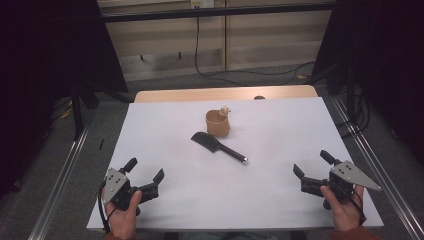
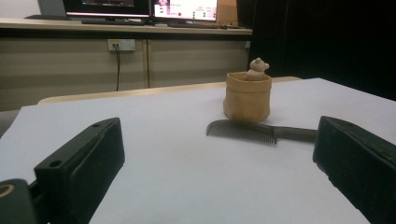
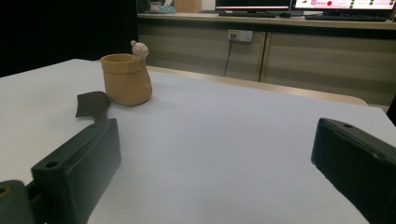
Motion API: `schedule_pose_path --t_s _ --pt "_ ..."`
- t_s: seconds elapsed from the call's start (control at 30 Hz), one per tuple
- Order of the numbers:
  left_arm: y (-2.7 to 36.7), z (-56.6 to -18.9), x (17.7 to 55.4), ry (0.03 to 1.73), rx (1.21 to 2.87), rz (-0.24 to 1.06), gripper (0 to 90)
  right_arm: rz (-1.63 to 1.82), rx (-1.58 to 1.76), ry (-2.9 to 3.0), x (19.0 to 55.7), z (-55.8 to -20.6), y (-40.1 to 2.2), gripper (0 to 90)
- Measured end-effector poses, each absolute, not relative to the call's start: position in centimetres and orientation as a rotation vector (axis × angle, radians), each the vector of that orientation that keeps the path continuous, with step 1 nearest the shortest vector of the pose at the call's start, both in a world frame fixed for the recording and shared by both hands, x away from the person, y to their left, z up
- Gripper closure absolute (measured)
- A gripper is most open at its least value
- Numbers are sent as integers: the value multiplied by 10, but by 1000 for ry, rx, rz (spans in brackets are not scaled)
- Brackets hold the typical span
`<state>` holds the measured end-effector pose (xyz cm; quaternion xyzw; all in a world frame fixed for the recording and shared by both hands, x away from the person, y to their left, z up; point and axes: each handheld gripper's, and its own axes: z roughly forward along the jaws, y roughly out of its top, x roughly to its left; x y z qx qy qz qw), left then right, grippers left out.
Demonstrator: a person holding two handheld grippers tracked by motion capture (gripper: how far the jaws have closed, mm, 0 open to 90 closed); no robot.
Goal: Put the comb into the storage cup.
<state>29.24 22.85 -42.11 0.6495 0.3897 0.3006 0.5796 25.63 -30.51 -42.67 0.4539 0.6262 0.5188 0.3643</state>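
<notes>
A black comb (image 1: 217, 146) lies flat near the middle of the white sheet, its handle pointing to the front right. Just behind it stands a small tan pot (image 1: 218, 123) with a little bear figure on its rim. In the left gripper view the comb (image 2: 254, 132) lies in front of the pot (image 2: 247, 96). From the right gripper view the pot (image 3: 127, 79) and the comb's head (image 3: 91, 104) sit at the far left. My left gripper (image 1: 145, 169) rests open at the front left, well short of the comb. At the front right my right gripper (image 1: 311, 163) is open too, with nothing between its jaws.
The white sheet (image 1: 280, 125) covers a wooden table (image 1: 225, 93). Metal rails (image 1: 372, 165) run along both sides of the table. Cables (image 1: 240, 75) trail on the floor beyond the far edge, in front of a pale cabinet wall.
</notes>
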Motion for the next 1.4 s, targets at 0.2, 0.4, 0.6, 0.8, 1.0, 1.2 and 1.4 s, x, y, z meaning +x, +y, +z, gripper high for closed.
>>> schedule_pose_path --t_s 0.2,0.4,0.6,0.8,1.0,1.2,1.4 --pt "228 -422 293 914 1521 697 22 1351 1176 1617 257 -427 -306 0" --pt "229 -422 294 922 1522 695 22 1362 1167 1649 259 -429 -304 0" --pt "228 -422 293 907 1520 690 22 1373 1154 1690 261 -431 -299 0" --pt "228 -423 293 913 1521 691 22 1369 1138 1683 260 -430 -298 5" --pt "227 -422 292 911 1525 692 22 1390 1123 1698 263 -430 -292 2" --pt "228 -423 293 906 1538 685 22 1395 1138 1714 269 -431 -287 0" --pt "227 -424 293 908 1545 685 22 1421 1137 1733 272 -429 -283 0"
